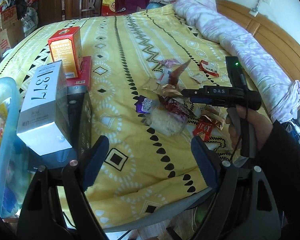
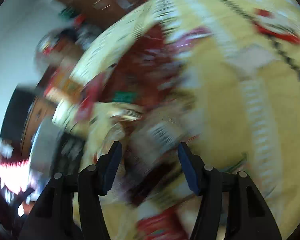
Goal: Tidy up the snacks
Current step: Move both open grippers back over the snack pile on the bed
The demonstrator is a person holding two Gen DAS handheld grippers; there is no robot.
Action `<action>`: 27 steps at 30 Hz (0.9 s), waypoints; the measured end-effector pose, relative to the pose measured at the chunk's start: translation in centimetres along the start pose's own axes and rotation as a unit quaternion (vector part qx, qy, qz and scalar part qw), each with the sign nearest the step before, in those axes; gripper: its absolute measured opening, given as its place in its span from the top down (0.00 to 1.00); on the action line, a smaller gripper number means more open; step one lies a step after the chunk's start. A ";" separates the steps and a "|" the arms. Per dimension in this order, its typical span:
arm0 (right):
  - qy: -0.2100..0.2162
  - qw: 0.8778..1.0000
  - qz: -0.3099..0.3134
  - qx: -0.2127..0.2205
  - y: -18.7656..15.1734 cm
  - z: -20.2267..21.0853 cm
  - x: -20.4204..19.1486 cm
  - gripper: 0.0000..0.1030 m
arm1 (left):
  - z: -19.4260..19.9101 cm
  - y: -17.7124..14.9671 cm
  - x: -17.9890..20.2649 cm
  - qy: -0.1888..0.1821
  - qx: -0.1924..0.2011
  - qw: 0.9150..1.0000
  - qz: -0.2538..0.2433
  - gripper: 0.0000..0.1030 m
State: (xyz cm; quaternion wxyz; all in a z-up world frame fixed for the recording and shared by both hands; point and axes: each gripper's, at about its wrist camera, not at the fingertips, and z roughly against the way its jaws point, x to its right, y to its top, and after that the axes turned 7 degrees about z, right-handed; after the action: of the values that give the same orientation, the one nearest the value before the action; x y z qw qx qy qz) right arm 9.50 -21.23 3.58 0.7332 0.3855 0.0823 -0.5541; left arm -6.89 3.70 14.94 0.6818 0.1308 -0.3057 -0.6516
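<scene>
With both tongs, left [image 1: 150,156] and right [image 2: 150,166], apart and empty, the snacks [image 1: 170,108] lay scattered on the bed [image 1: 120,40]; approaching one wrapper squarely seemed wisest.

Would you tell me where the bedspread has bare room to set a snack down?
Bare bedspread lies near the bed's edge, between the stacked boxes and the snack pile. Another free strip runs behind the pile toward the rolled quilt. The pile itself is crowded.
</scene>
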 end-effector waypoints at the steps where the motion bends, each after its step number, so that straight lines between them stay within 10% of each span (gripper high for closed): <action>1: 0.003 1.000 0.018 0.001 -0.2 0.5 -1.0 0.39 | 0.1 -0.2 0.0 -0.001 -0.001 1.000 0.000 0.18; 14: -0.072 0.986 0.150 -0.022 -1.0 1.1 -6.1 0.37 | -0.6 -0.9 0.3 -0.013 -0.013 1.000 0.014 0.18; 18: 0.014 0.976 0.216 -0.014 -0.5 -1.4 -11.6 0.38 | -0.1 -0.5 -0.2 -0.013 0.006 0.999 0.029 0.18; 22: 0.057 0.979 0.181 -0.075 -1.1 -7.6 -11.5 0.40 | 0.7 -0.2 -0.2 -0.017 0.032 0.999 0.031 0.18; 27: 0.005 0.986 0.145 -0.078 -2.3 -6.4 -9.2 0.56 | 0.1 -0.4 -0.1 -0.021 0.020 0.999 0.027 0.18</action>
State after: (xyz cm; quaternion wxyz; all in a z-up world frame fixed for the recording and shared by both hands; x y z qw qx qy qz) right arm 6.05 -10.33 3.14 0.8333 0.3379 0.0721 -0.4315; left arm -7.26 3.77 14.80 0.6897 0.1220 -0.3364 -0.6295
